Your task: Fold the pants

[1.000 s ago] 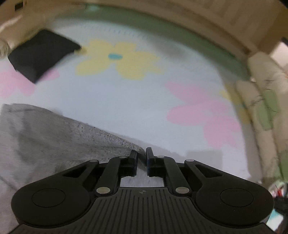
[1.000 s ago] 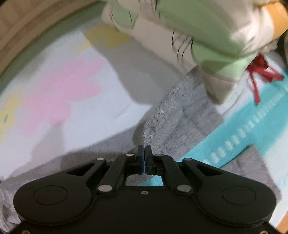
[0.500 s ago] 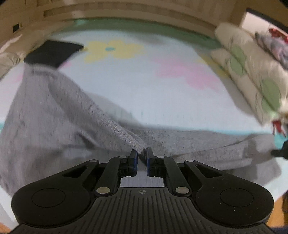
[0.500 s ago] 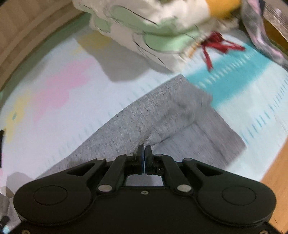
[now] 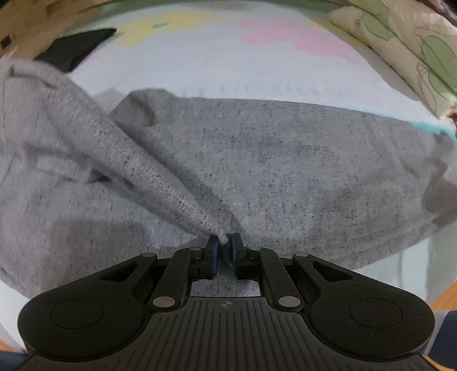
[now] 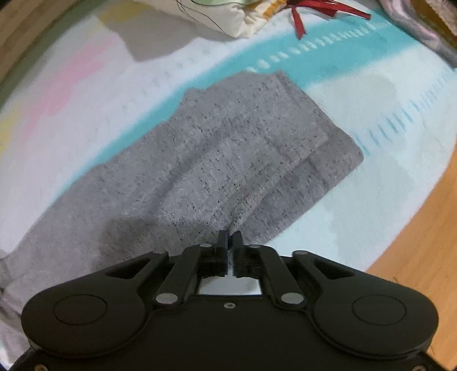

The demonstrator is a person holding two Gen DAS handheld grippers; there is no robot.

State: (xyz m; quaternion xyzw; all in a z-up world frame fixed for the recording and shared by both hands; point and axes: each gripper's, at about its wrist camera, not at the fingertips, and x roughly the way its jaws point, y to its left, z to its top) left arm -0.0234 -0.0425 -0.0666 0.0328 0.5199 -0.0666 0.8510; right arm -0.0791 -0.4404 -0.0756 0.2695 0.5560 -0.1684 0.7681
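Both grippers are carrying the top layer of the grey pants (image 5: 285, 159) across and down over the lower layer: 1 second ago the fabric was hanging in a lifted ridge with bare floral sheet (image 5: 200, 65) beyond it; now cloth is filling most of both views.

Item 1, left gripper (image 5: 224, 245): jaws are pinching a peaked fold of grey fabric, which is running up and left from the fingertips.

Item 2, right gripper (image 6: 230, 241): jaws have just been opening; a narrow gap is showing, with the cloth edge lying at the tips, apparently no longer pressed.

Item 3, pants: lying on the sheet near its front edge, doubled, the upper leg end resting slightly short of the lower one in the right wrist view.

Handling note, as a judgement: the fold is being laid down. Doing it well means lowering the left corner until it is resting flat before letting go, matching the 2 layers' edges, and drawing the peak out so that no ridge is staying trapped.

Count: 1 pair of pants, 2 grippers, 1 patterned pillow (image 5: 414, 42), 1 red ribbon (image 6: 317, 8), 1 black folded item (image 5: 77, 48), 1 sheet.
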